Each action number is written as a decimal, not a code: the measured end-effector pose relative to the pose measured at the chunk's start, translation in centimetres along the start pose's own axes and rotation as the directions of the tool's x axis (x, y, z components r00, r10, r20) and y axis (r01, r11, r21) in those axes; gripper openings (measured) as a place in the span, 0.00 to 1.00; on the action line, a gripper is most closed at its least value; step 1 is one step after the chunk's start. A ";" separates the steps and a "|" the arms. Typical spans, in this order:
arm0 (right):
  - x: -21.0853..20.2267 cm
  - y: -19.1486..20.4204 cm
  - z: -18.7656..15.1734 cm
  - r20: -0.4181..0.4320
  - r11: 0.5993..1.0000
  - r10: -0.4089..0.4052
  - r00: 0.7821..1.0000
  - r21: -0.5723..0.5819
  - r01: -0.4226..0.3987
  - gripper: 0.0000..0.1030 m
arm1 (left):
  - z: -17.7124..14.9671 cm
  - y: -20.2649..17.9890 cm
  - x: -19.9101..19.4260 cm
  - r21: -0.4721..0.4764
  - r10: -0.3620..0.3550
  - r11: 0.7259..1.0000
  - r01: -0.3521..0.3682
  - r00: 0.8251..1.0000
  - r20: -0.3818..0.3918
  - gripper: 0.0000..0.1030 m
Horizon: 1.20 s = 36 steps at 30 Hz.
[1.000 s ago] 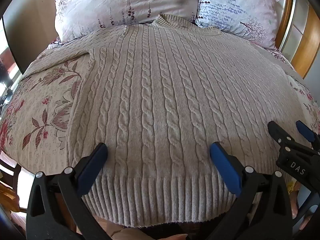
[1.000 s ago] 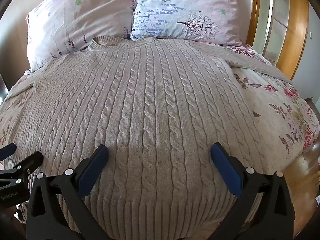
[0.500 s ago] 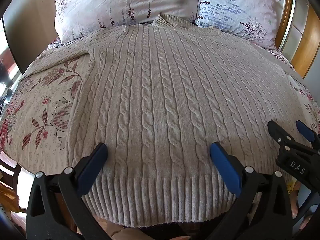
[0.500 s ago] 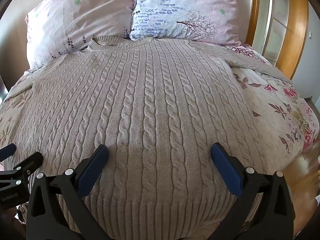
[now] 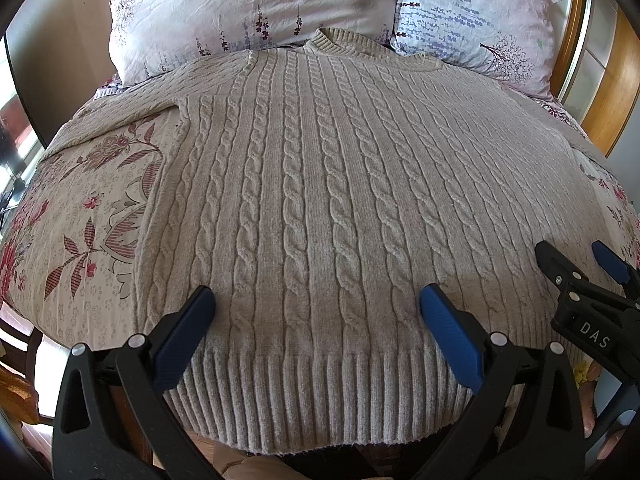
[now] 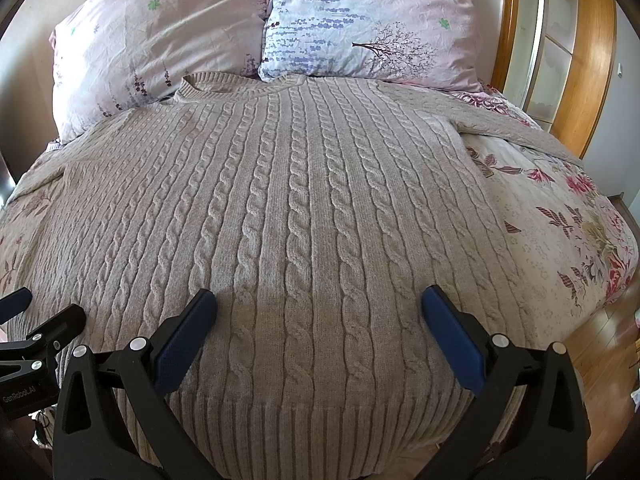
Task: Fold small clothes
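Observation:
A beige cable-knit sweater (image 5: 320, 200) lies flat and face up on the bed, collar at the pillows, ribbed hem toward me; it also shows in the right wrist view (image 6: 304, 216). Both sleeves spread out sideways. My left gripper (image 5: 316, 312) is open and empty, just above the hem's left part. My right gripper (image 6: 318, 312) is open and empty above the hem's right part. Each gripper shows at the edge of the other's view: the right one (image 5: 576, 264) and the left one (image 6: 44, 308).
The sweater lies on a floral bedspread (image 5: 92, 208). Two pillows (image 6: 160, 40) lean at the head of the bed. A wooden headboard and cabinet (image 6: 588, 60) stand at the right. Wooden floor (image 6: 600, 344) shows past the bed's right edge.

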State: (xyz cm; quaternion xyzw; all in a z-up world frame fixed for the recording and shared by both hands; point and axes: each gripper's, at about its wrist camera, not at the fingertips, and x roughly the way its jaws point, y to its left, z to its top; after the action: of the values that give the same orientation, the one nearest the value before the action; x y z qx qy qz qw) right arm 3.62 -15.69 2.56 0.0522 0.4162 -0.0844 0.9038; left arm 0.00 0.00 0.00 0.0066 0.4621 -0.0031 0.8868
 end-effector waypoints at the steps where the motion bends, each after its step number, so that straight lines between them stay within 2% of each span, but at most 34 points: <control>1: 0.0 0.0 0.0 0.000 1.000 0.000 1.000 0.000 0.000 0.99 | 0.0 0.0 0.0 0.000 0.000 1.000 0.000 1.000 0.000 0.98; 36: 0.4 0.2 -0.7 -0.016 1.000 -0.007 1.000 0.007 0.007 0.99 | 0.1 0.0 0.0 0.004 -0.002 1.000 0.002 1.000 0.004 0.98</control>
State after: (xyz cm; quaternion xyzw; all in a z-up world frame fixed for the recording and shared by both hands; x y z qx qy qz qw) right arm 3.43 -15.44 1.81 0.0548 0.4235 -0.0887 0.8999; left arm 0.10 0.01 0.03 0.0079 0.4602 -0.0051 0.8878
